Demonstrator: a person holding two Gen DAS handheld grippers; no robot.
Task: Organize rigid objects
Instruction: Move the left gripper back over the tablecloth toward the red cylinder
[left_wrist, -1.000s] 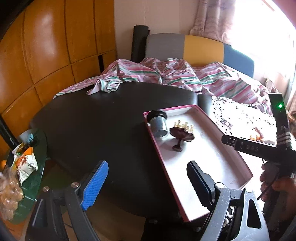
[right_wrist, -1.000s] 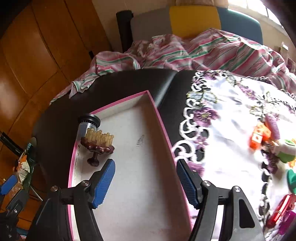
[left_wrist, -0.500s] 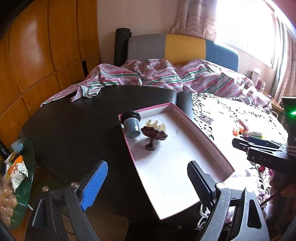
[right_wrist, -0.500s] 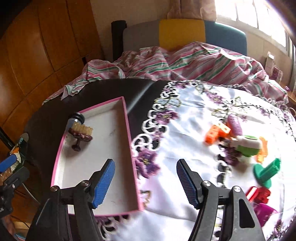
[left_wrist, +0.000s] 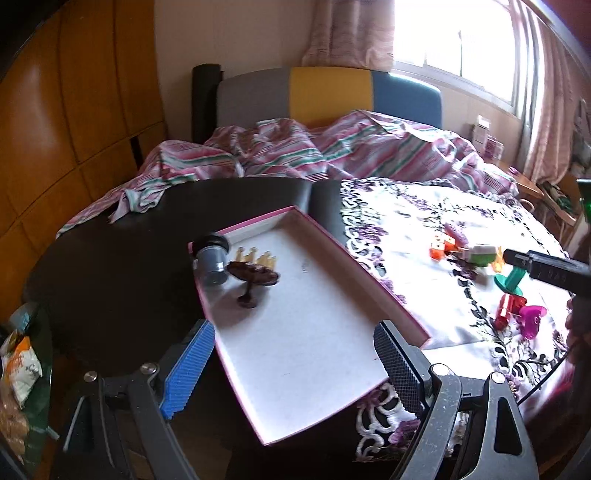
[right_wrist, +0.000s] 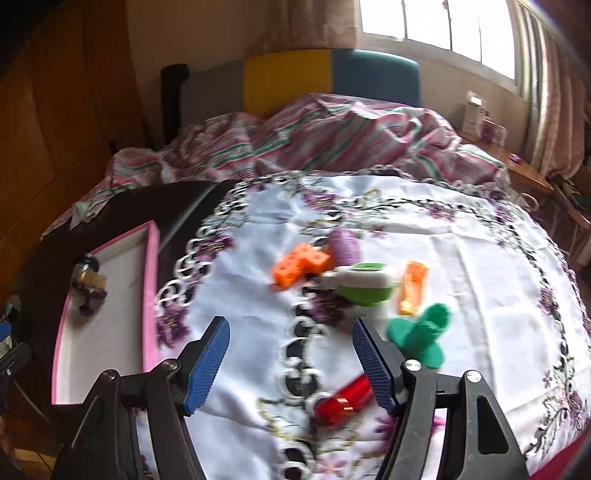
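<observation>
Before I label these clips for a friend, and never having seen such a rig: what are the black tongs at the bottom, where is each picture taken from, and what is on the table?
No robot here: a person holds a pair of hand tongs in each hand, with a camera on each looking forward along the two fingers. One picture comes from the left tongs, the other from the right tongs. Both stand open and hold nothing.

On the dark round table lies a shallow pink-edged white box. In it are a grey cylinder with a black cap and a small brown brush with pale bristles.

Beside the box, on the white tablecloth with purple flowers, lie small plastic pieces: an orange block, a green-and-white round piece, a green peg and a red cylinder.
</observation>
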